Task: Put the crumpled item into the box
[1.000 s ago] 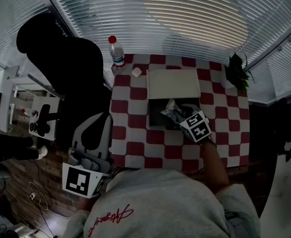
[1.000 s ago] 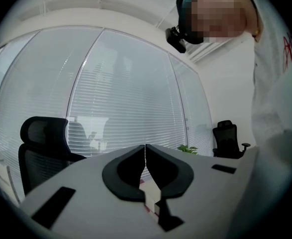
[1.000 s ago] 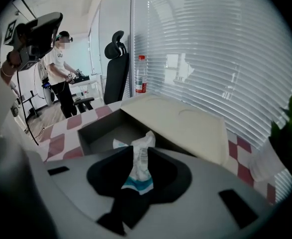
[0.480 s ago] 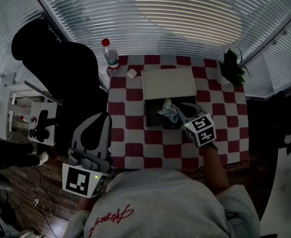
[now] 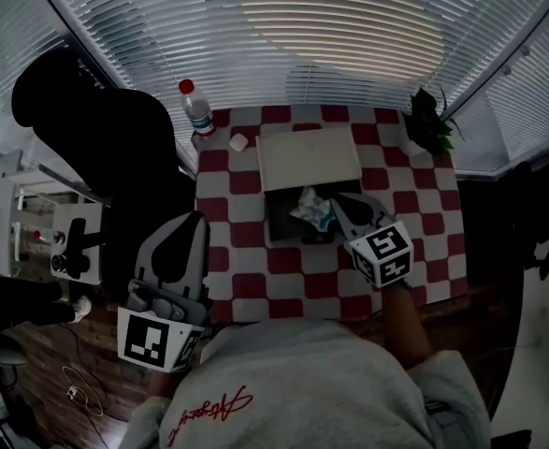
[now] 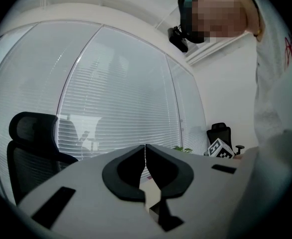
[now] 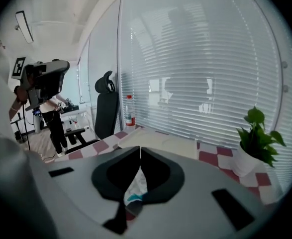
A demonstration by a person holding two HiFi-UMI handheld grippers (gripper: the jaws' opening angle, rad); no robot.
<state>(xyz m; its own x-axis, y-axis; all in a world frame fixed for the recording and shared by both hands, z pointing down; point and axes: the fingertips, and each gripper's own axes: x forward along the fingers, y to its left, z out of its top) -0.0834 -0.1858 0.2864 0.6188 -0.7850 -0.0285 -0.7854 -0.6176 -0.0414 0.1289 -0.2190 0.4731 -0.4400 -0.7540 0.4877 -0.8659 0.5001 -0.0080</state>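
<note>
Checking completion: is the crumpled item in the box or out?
In: head view shows the crumpled item inside the open box, right gripper shut on its edge.

Tablecloth: red and white checks.
Box: dark inside; lid cream.
Crumpled item: white with teal patches.
Bottle: clear, red cap, blue label.
Plant: green leaves, white pot.
Chair: black.
Blinds: pale grey, fine horizontal slats.
Sweatshirt: light grey, red script.
Left gripper: grey body, black pads, black-and-white marker cube.
Right gripper: same colours.
</note>
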